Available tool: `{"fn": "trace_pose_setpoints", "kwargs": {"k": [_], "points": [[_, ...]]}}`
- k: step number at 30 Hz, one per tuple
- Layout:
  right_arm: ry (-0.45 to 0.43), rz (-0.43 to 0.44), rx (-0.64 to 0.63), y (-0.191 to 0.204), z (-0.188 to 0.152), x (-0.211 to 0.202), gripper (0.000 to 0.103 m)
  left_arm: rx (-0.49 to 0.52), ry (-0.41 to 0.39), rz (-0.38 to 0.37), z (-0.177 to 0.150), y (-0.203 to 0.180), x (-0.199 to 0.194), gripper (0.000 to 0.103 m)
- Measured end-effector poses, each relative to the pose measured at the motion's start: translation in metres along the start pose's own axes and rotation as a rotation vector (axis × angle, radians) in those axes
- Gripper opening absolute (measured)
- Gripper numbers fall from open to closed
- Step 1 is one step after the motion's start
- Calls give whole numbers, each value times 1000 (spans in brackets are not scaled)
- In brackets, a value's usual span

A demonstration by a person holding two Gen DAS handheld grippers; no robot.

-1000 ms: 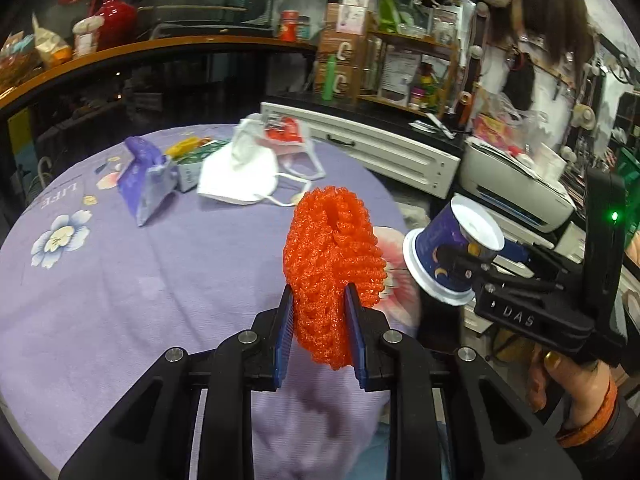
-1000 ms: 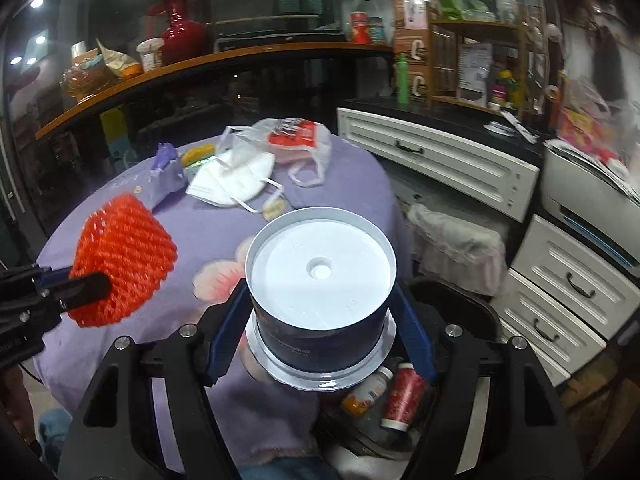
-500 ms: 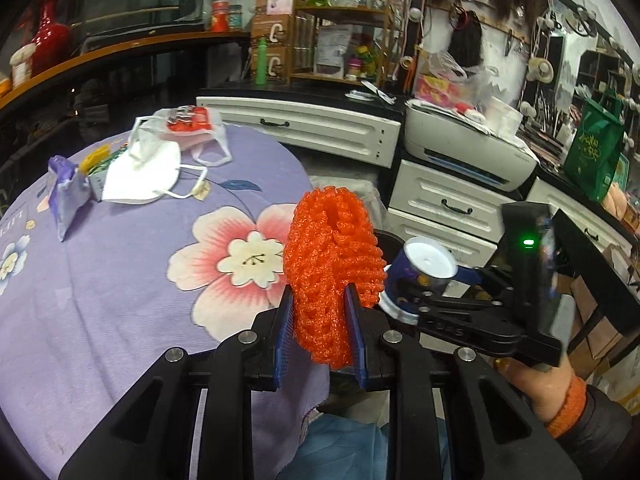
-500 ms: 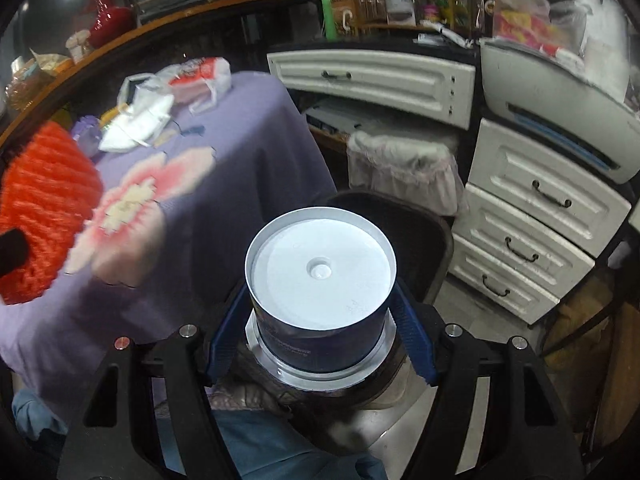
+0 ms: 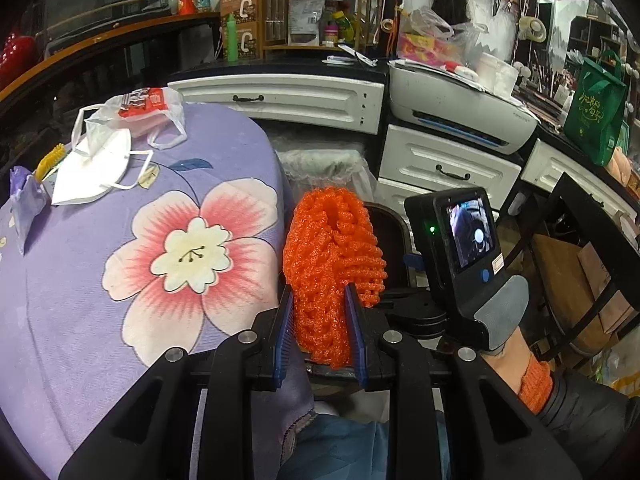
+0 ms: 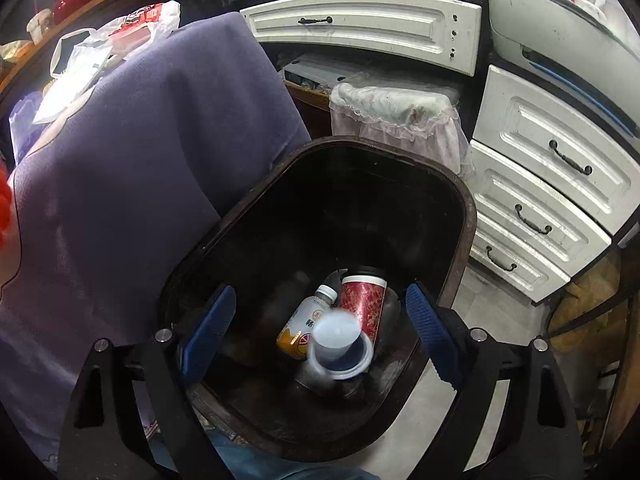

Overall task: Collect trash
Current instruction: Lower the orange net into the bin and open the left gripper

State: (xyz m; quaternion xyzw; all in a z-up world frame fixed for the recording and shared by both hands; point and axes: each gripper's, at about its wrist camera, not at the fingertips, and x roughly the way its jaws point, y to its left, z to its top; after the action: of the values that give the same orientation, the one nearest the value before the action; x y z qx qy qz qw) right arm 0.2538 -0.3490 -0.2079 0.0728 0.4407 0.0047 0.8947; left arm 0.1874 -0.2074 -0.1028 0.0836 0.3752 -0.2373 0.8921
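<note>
My left gripper (image 5: 320, 336) is shut on an orange foam net (image 5: 334, 268) and holds it past the table's right edge, beside the right gripper's body (image 5: 460, 256). My right gripper (image 6: 320, 332) is open and empty above a dark trash bin (image 6: 464, 200). A blue paper cup (image 6: 340, 346), blurred, lies bottom up inside the bin on a juice bottle (image 6: 302, 328) and a red cup (image 6: 364, 300). On the purple tablecloth (image 5: 100, 320) lie a white face mask (image 5: 92, 172), a plastic bag with a red packet (image 5: 140, 108) and a purple wrapper (image 5: 26, 204).
White drawers (image 6: 536, 200) stand right of the bin, with a printer (image 5: 460, 116) on top. A lace-covered bin (image 6: 396, 120) stands behind the trash bin. A wooden counter and shelves run along the back wall.
My right gripper has opened and let go of the blue cup, which now lies in the bin. My left gripper has swung right with the orange net toward the table's edge.
</note>
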Motion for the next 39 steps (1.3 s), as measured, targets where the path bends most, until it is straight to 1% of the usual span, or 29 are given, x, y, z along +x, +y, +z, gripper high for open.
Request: {"fn": "trace_pose_setpoints", "kwargs": {"k": [5,10,16,20,26,29,32,34,35,36,39], "points": [[-33,-63,-31,-6,-1,-18,86,25,12,-5,1,-9,9,25],[-80,-147,-46,-25,-8,-49,86,55,33,-17,6,-19,22,25],[-135,-261,-68,-50,-22,-94,87,85,97,-23,9,-34,53,25],[-145,-283,-55,-65,-32,-114,88,110,139,-27,8,-48,77,25],[-163,-299,-29,-77,-40,-132,88,123,180,-12,7,-56,104,25],[-170,-313,-22,-80,-44,-138,88,118,209,-6,6,-57,118,27],[-174,-310,-15,-81,-46,-143,88,115,243,-10,6,-58,129,37],[-176,-306,-8,-83,-47,-145,88,117,249,-7,5,-58,133,47],[-177,-307,-4,-84,-48,-146,88,120,245,3,5,-58,133,58],[-178,-309,0,-85,-48,-146,88,121,238,9,4,-58,133,66],[-183,-314,26,-92,-50,-150,88,125,221,1,4,-60,128,75]]}}
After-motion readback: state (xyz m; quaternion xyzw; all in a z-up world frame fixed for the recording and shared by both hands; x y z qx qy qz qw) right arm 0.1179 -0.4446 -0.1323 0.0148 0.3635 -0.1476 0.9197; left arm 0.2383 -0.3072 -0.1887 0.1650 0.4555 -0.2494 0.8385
